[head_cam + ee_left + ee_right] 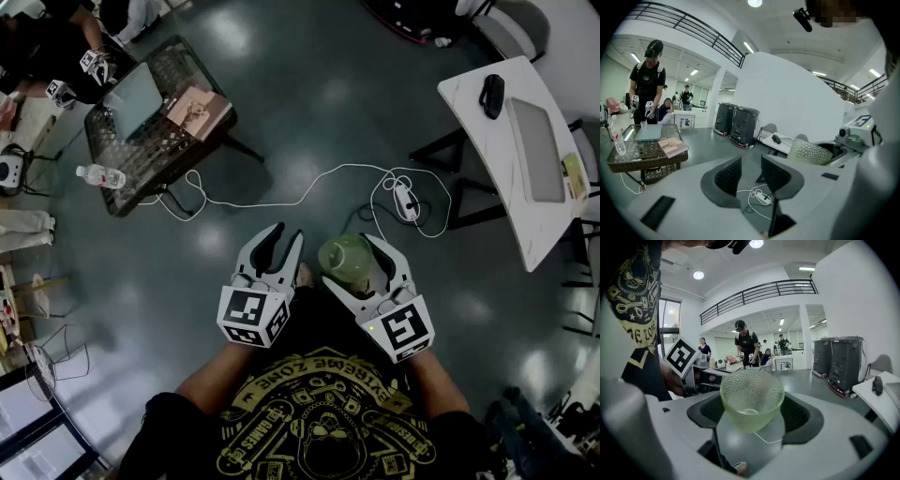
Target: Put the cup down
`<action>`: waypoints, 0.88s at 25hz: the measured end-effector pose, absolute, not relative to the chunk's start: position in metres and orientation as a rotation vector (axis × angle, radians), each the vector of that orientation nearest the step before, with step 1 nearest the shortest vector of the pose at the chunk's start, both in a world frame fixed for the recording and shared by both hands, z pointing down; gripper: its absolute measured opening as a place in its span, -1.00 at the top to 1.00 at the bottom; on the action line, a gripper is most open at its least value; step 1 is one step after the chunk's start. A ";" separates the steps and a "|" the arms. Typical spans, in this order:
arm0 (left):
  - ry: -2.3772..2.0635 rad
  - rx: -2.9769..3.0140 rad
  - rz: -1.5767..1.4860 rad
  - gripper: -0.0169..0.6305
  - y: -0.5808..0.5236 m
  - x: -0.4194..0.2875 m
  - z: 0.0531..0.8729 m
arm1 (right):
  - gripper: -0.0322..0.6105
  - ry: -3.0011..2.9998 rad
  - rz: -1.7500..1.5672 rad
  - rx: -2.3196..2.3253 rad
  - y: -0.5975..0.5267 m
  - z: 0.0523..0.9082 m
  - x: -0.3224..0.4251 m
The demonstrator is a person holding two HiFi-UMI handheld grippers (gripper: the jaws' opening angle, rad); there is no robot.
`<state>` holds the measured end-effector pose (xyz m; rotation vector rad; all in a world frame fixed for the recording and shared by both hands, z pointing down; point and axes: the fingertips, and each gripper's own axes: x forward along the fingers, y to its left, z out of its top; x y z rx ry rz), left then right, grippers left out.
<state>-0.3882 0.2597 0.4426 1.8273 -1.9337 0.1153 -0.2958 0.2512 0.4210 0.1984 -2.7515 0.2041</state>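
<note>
The right gripper point(354, 267) had its jaws spread wide and closed on a pale green cup of dimpled glass point(751, 399). The black ribbed pads pressed on the two sides of the cup. The cup was held in the air in front of the person's body, above the dark glossy floor point(309, 94), and it touched no surface.

Just to the left of it, the left gripper point(751, 164) was at about the same height. Its jaws stood apart with a narrow gap between them. Nothing was between the pads; only the floor showed through the gap.

On the floor beyond the two grippers lay a thin white cable point(281, 202) in loose loops. It ran to a white power strip point(405, 200), which lay a little to the right.

Farther to the left stood a low dark table with a woven frame and a glass top point(122, 192). A clear plastic water bottle point(101, 175) was at the near corner of this table, and a brownish book point(199, 111) lay on its right end. A person in dark clothes point(648, 89) stood behind it.

Far to the right was a white table point(487, 141) with a small black object point(491, 94) on it.
</note>
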 end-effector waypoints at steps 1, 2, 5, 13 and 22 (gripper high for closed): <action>-1.934 1.832 0.119 0.51 0.261 -0.388 0.442 | -0.28 -2.751 0.209 0.208 0.251 0.421 -0.295; -1.934 1.836 0.123 0.51 0.262 -0.388 0.441 | -0.28 -2.751 0.214 0.219 0.251 0.421 -0.295; -1.941 1.845 0.135 0.51 0.265 -0.386 0.439 | -0.28 -2.751 0.236 0.270 0.245 0.422 -0.292; -1.935 1.882 0.137 0.51 0.266 -0.382 0.436 | -0.28 -2.762 0.250 0.441 0.222 0.422 -0.286; -1.936 1.927 0.156 0.51 0.257 -0.374 0.430 | -0.28 -2.760 0.272 0.554 0.204 0.419 -0.273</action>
